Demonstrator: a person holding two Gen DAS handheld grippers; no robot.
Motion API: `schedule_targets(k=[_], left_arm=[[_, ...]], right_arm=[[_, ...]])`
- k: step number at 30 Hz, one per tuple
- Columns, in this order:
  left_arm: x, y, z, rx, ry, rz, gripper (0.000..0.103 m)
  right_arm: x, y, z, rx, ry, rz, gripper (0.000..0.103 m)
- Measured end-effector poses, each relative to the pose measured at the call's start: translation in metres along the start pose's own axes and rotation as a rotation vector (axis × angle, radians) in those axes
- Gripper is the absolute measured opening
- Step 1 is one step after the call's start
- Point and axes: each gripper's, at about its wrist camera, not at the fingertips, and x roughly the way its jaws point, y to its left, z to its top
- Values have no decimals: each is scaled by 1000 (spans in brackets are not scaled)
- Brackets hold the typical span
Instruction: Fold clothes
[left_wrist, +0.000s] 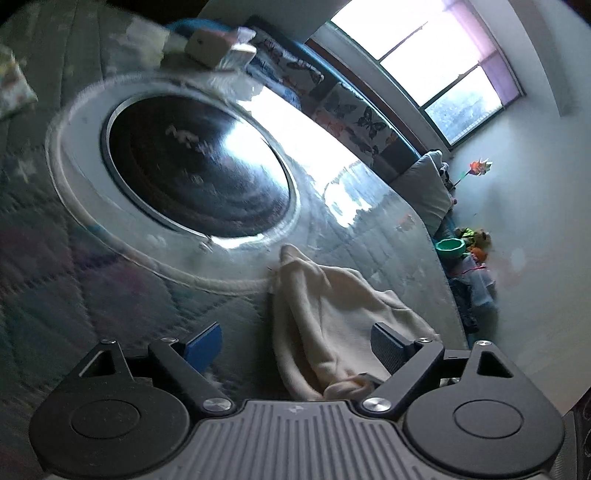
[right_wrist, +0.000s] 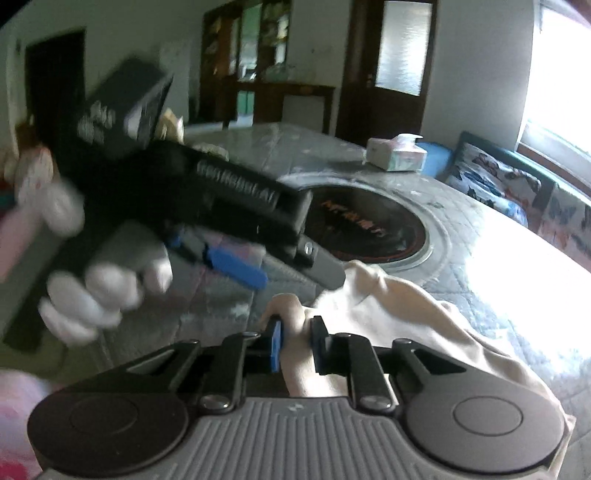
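Cream garment (left_wrist: 332, 314); blue finger pad (right_wrist: 275, 345); butterfly-print cushions (left_wrist: 354, 110).

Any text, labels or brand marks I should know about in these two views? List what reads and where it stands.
None can be read for certain.
Orange characters on the dark round hotplate set in the table: blurred, unreadable.
White lettering on the left claw, along its black body: smeared by motion, unreadable.
Small emblem on the right claw housing: a mark, no letters.
Tissue box: print too small to read.
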Motion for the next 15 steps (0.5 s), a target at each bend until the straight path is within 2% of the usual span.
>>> schedule_targets(k=[3, 6, 9, 11, 13, 15], left_arm=[[12, -4, 1, -50, 25, -26, 88], [23, -11, 0, -75, 32, -35, 79], [36, -16, -1, -99, 55, -57, 58], [45, -13, -3, -133, 78, -60, 33], [49, -8, -4, -167, 81, -64, 25], [50, -6, -3, -171, 80, -62, 22]], right_arm=[[-11, -11, 2, 58, -28, 15, 14], [-16, -17, 1, 86, -38, 33, 14], [-20, -19, -2, 94, -47, 47, 14], [-21, -19, -4, 98, -51, 55, 14], [-21, -19, -7, 100, -54, 60, 14], [-22, -22, -12, 107, -56, 62, 17]])
